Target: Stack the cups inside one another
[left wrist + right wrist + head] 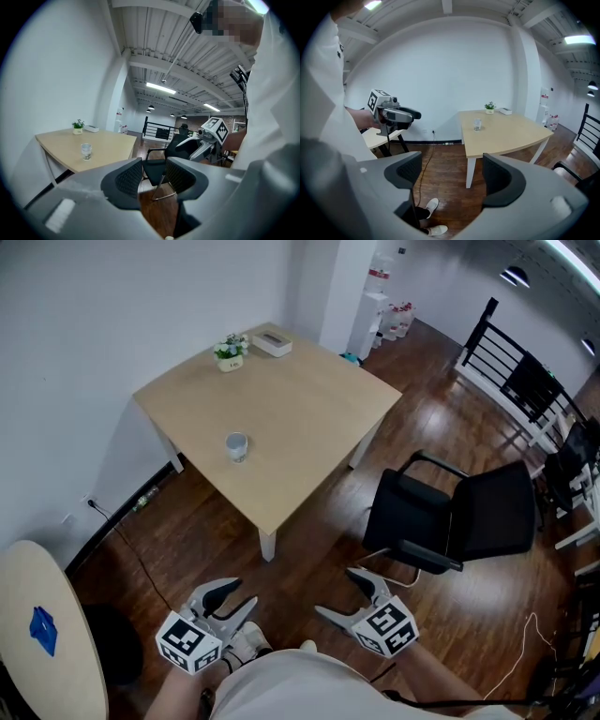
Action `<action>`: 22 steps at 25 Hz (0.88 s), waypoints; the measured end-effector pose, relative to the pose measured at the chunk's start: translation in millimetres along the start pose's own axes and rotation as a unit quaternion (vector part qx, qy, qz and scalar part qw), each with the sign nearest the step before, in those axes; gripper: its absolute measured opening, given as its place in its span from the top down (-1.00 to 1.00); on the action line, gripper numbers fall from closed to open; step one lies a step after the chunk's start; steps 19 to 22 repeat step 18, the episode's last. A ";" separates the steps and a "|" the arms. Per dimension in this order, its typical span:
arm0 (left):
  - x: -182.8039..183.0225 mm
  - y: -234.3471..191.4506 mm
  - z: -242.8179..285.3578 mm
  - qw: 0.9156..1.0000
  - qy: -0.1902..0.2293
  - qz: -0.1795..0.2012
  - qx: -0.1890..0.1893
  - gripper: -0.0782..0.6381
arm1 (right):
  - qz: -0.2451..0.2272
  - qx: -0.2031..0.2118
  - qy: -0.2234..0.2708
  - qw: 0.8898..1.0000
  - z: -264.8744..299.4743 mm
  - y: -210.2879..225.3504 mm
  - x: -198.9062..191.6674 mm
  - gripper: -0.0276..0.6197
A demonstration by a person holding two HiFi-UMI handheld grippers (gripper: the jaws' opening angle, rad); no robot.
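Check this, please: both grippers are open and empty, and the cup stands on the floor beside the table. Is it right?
One detail is wrong: the cup stands on the table, not on the floor, as the head view shows. The left gripper and right gripper are indeed open and empty.

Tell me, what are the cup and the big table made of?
The cup looks like clear plastic or maybe glass, because it is see-through with a faint shine. The table has a pale, matte, wood-coloured top, likely wood or laminate. Its legs are smooth and white, probably painted.
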State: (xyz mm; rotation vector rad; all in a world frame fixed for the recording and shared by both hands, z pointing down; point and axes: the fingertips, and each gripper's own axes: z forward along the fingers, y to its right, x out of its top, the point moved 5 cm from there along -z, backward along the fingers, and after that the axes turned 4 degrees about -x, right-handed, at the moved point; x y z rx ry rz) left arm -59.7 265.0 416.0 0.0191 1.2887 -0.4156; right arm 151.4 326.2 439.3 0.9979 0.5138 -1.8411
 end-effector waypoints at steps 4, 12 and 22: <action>2.7 11.3 2.0 1.000 0.001 0.004 0.002 0.30 | -0.004 0.005 0.001 1.000 -8.1 -1.8 -3.3 -0.32; 1.7 15.6 -0.1 1.000 0.004 0.004 0.004 0.30 | -0.013 0.009 -0.003 1.000 -7.5 -2.9 -3.2 -0.32; 1.2 2.4 -3.8 1.000 0.004 0.002 0.004 0.30 | -0.016 0.009 -0.004 1.000 4.8 -3.0 5.4 -0.32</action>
